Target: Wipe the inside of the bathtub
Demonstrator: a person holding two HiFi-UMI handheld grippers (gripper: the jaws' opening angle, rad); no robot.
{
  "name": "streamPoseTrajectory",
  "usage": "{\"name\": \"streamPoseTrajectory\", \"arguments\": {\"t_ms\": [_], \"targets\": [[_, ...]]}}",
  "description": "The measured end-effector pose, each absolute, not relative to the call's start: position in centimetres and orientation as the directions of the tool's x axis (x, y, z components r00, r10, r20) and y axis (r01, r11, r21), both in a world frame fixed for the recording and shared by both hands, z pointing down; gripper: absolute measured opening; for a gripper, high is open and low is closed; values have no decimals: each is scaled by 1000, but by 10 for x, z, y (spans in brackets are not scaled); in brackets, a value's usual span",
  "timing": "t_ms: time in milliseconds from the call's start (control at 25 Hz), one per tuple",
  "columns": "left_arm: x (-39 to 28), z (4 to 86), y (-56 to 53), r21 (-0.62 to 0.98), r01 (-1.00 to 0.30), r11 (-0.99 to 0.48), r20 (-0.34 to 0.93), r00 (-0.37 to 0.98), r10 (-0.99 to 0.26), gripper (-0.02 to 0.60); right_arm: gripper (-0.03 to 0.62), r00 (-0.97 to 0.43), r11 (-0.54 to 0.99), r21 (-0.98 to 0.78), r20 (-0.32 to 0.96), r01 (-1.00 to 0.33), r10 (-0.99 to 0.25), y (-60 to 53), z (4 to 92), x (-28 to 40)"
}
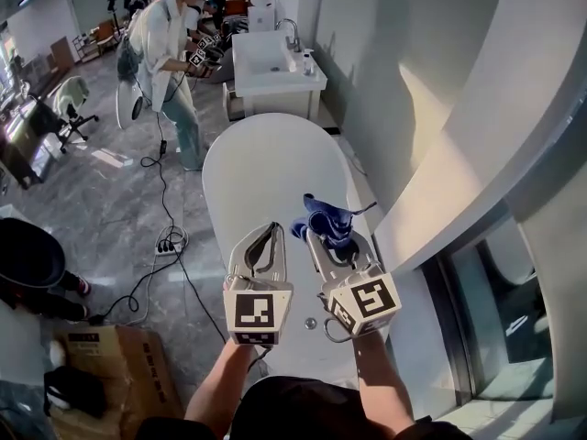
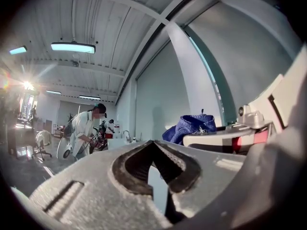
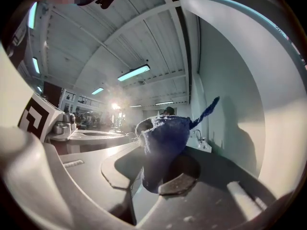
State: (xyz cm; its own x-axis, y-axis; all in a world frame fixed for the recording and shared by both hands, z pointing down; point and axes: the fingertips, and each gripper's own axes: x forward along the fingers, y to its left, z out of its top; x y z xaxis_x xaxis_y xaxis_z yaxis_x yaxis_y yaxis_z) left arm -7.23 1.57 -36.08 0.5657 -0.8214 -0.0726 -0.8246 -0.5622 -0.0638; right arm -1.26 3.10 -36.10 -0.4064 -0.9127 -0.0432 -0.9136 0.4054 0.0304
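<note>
1. Person in white coat (image 1: 163,39) stands at white washbasin (image 1: 273,62), beyond white oval bathtub (image 1: 261,168); black cable (image 1: 166,200) trails across grey floor (image 1: 101,209).
2. Right hand-held gripper (image 1: 325,242) is raised above the tub, clamped on crumpled blue cloth (image 1: 328,216).
3. Left hand-held gripper (image 1: 272,228) is alongside, jaws together, empty.

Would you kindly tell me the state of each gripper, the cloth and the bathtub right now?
bathtub: no water visible inside.
left gripper: shut, nothing between its jaws.
right gripper: shut on the blue cloth.
blue cloth: bunched up, clamped, held above the bathtub.
</note>
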Motion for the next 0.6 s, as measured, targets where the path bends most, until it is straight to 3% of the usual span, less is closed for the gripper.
{"name": "streamPoseTrajectory", "arguments": {"t_ms": [600], "targets": [[-66,-360,21,-66,-808,-585,-64,589,-806,3,89,-391,389,47,-50,-920,-919,38,-362,-10]]}}
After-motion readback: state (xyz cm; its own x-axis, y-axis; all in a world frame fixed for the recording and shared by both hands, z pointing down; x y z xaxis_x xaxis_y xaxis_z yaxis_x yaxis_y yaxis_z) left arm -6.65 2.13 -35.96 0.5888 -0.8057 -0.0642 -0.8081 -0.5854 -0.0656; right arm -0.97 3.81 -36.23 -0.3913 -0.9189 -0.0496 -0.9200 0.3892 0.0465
